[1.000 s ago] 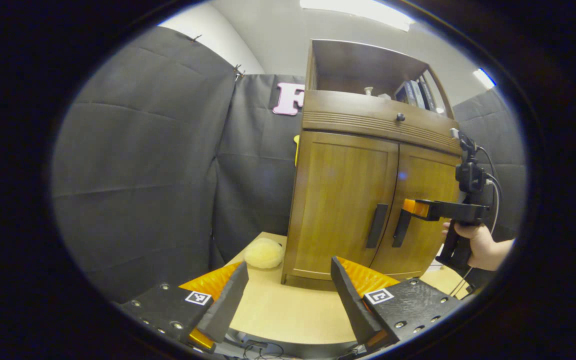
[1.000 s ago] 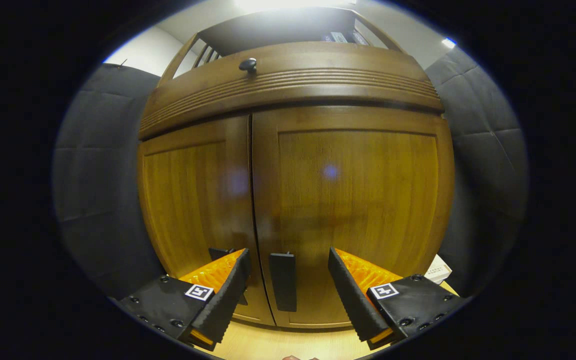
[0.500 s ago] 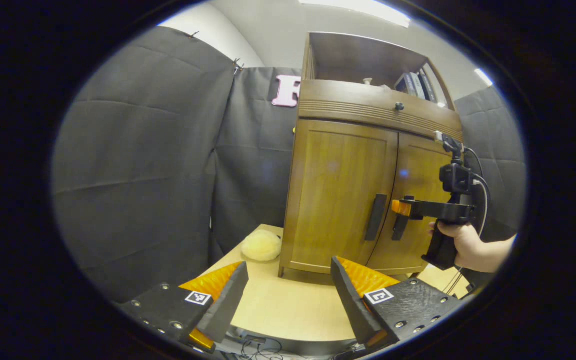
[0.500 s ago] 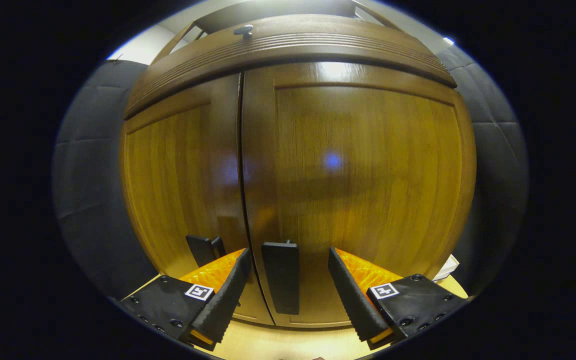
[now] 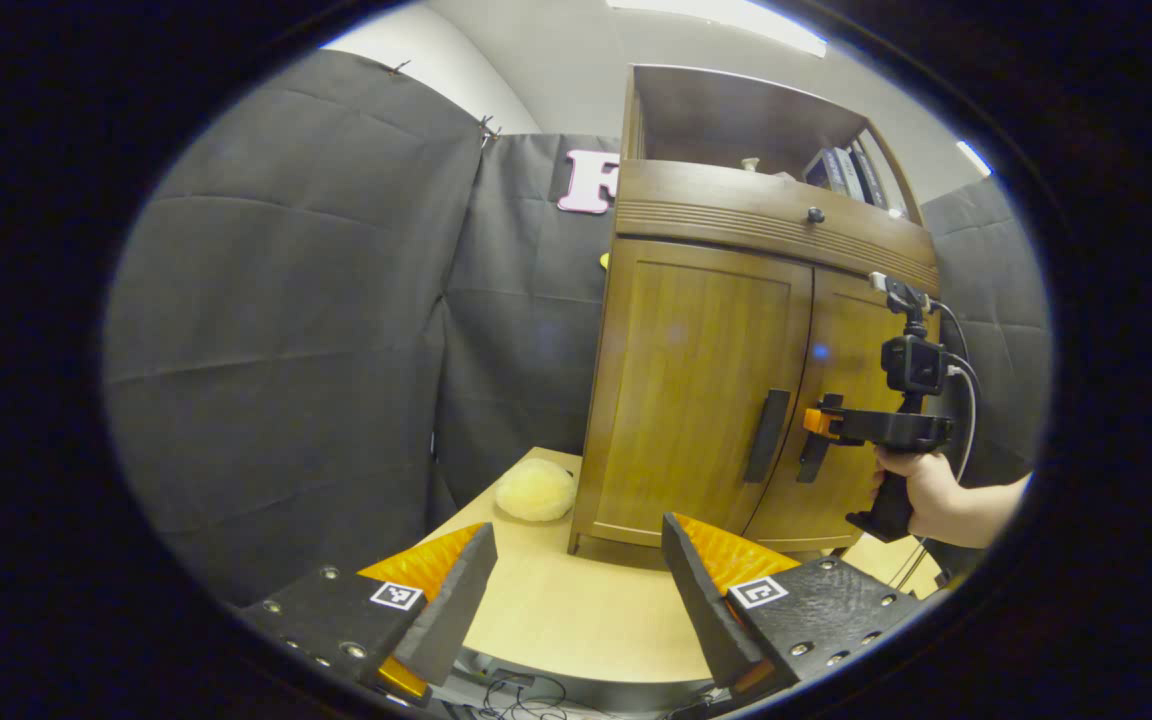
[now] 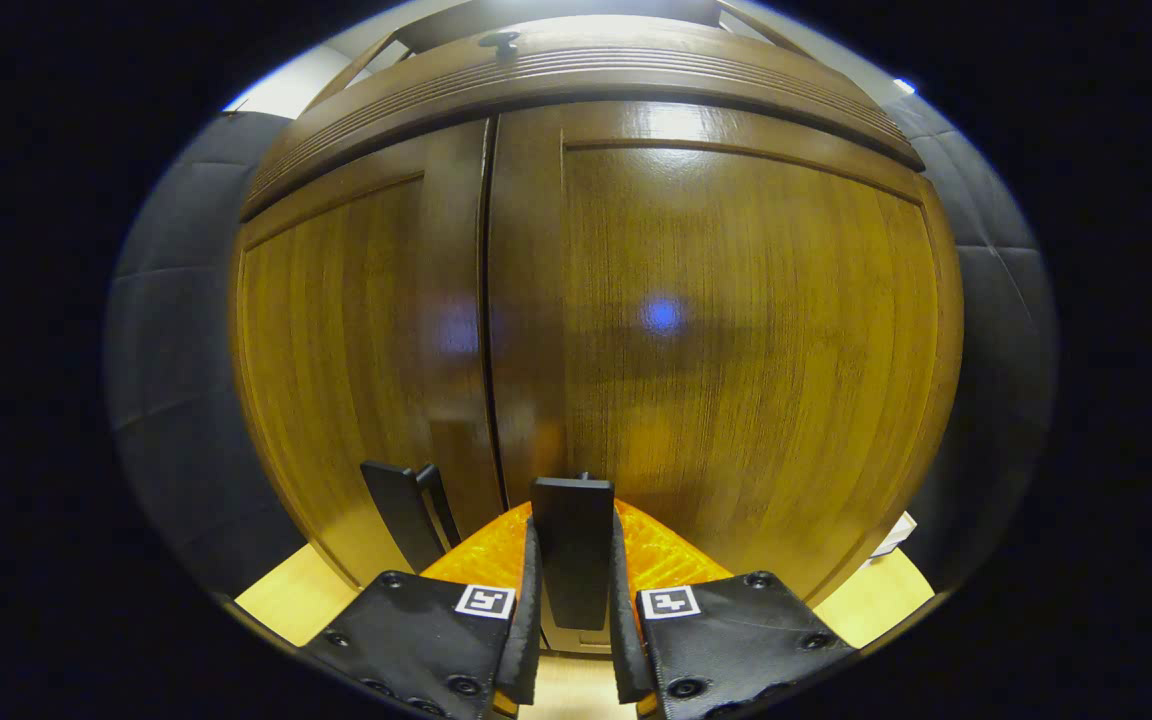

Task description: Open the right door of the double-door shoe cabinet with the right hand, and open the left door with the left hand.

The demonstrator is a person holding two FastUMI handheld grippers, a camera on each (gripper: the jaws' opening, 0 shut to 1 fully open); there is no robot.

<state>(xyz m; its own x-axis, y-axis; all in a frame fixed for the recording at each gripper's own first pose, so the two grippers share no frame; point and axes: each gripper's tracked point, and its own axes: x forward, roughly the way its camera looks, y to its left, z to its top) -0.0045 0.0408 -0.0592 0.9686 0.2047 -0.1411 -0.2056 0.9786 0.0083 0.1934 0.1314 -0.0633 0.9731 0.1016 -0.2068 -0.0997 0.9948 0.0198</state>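
Note:
A brown wooden shoe cabinet [image 5: 736, 330] stands on a light table, both doors closed. In the right gripper view the right door [image 6: 736, 330] looms close, and my right gripper [image 6: 572, 590] is shut on its dark vertical handle [image 6: 572, 540]. The left door's handle [image 6: 396, 510] stands just to the left. In the left gripper view my left gripper [image 5: 576, 590] is open above the table, well short of the cabinet. There, the left door handle [image 5: 766, 435] is free, and the right gripper [image 5: 821, 422], held by a hand [image 5: 921, 490], sits at the right handle.
A pale yellow fluffy ball [image 5: 534, 490] lies on the table [image 5: 576, 620] by the cabinet's left corner. Books [image 5: 846, 170] stand in the open shelf above a drawer with a knob [image 5: 815, 214]. Black cloth walls close in behind and to the left.
My right gripper's fingers closed from wide open onto the right door's handle. The left gripper view shifted slightly; the cabinet sits a little more to the right.

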